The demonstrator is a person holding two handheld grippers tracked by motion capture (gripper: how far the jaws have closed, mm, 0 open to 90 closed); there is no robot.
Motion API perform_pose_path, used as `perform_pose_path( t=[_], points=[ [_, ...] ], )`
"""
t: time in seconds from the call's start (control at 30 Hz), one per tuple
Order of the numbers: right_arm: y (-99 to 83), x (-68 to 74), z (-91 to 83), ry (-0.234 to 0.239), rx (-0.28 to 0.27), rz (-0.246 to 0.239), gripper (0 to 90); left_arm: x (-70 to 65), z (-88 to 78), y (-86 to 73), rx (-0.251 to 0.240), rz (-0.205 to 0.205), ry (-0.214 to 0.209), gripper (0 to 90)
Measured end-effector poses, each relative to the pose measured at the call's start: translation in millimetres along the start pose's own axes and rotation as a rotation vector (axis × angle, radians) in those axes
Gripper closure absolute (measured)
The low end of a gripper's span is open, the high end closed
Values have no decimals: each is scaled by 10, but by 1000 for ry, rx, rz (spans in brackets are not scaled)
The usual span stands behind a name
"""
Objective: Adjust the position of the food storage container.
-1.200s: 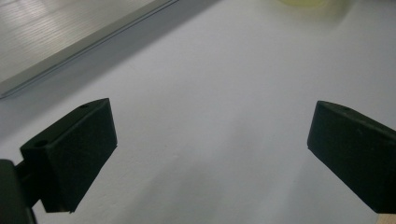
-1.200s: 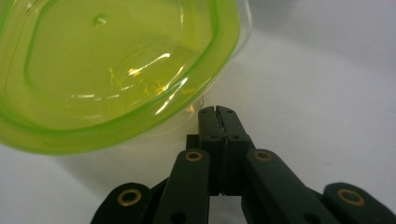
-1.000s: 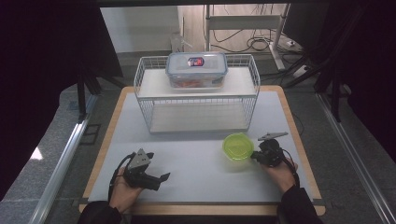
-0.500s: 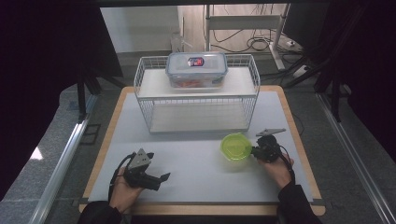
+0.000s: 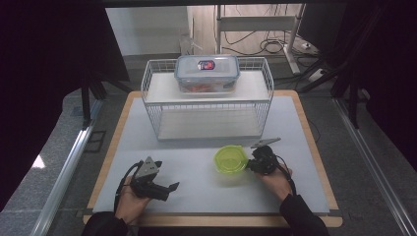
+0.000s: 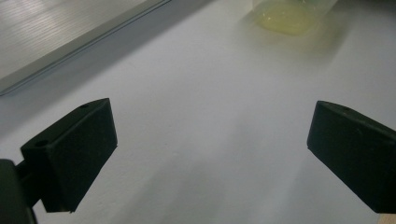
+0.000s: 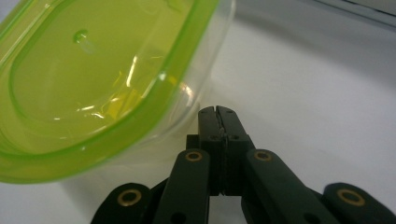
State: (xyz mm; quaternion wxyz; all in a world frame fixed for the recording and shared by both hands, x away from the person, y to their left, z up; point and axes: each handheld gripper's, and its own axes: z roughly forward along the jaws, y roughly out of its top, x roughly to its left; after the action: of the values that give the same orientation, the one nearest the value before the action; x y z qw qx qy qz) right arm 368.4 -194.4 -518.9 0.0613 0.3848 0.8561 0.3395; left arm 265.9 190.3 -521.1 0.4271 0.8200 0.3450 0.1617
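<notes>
A person seated at a white table (image 5: 196, 162) works 2 hand-held grippers. The right gripper (image 5: 253, 163), its jaws clenched together on nothing, has its tips just beside the clear side wall of a small round container with a lime-green lid (image 5: 230, 160), which sits on the near right part of the tabletop, in front of a white wire rack (image 5: 209, 105). In the right gripper view the closed tips (image 7: 218, 114) stand against the base of the container (image 7: 93, 88), under its green rim; whether they touch the plastic cannot be told. The left gripper (image 5: 164, 189) is held low over the near left part of the table, well apart from the container, its jaws released and spread wide with bare tabletop between them, as the left gripper view (image 6: 210, 154) shows. On the rack's upper shelf rests a rectangular clear food box with a clip-on lid (image 5: 207, 73).
</notes>
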Motion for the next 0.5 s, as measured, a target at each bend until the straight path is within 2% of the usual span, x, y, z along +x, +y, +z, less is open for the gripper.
perform_pose_path(
  t=[0.23, 0.4, 0.5],
  points=[
    [37, 104, 76, 17, -5, -20, 900, -1, 1, 0, 1, 0, -1, 15],
    [56, 131, 113, 33, -10, -11, 900, -4, 6, 0, 7, 4, -2, 15],
    [77, 172, 137, 24, -8, -28, 900, -3, 6, 0, 7, 3, -2, 15]
  ],
)
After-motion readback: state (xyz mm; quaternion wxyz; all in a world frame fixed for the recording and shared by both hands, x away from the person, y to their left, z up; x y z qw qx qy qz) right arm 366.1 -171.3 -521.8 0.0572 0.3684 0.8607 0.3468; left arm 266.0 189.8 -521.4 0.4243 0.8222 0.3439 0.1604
